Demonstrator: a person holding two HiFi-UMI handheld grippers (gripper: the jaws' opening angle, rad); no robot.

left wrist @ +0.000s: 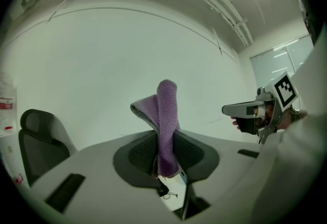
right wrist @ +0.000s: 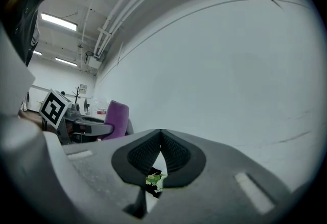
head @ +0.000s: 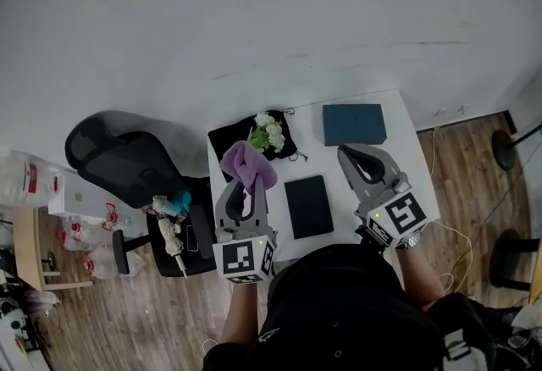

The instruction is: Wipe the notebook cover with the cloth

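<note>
Over the table (head: 313, 149), at 9 o'clock of the notebook (head: 308, 206): left gripper (head: 240, 191), pointing to 12 o'clock, forearm reaching straight out from the body at 6 o'clock. Clenched on the cloth (head: 247, 166), as seen in the left gripper view: jaws of the left gripper (left wrist: 164, 138) pressed against both sides of the purple cloth (left wrist: 167, 115), which stands up out of them and folds over at the top toward 9 o'clock. Clear of the notebook, at its 10 o'clock, with bare table between.

At 3 o'clock of the notebook: right gripper (head: 362, 159), angled toward 11 o'clock, wrist bent inward, marker cube nearest the body. Closed on nothing, per the right gripper view: right gripper (right wrist: 161, 133) with jaw tips meeting, only a narrow gap lower down.

At table centre: notebook flat, dark cover up, long sides running 12 to 6, untouched by either gripper.

At 1 o'clock of the notebook: blue box (head: 354, 124). At 11 o'clock: black pouch (head: 230, 139) with flowers (head: 269, 134) lying on it. Off the table at 9 o'clock: black chair (head: 118, 162).
</note>
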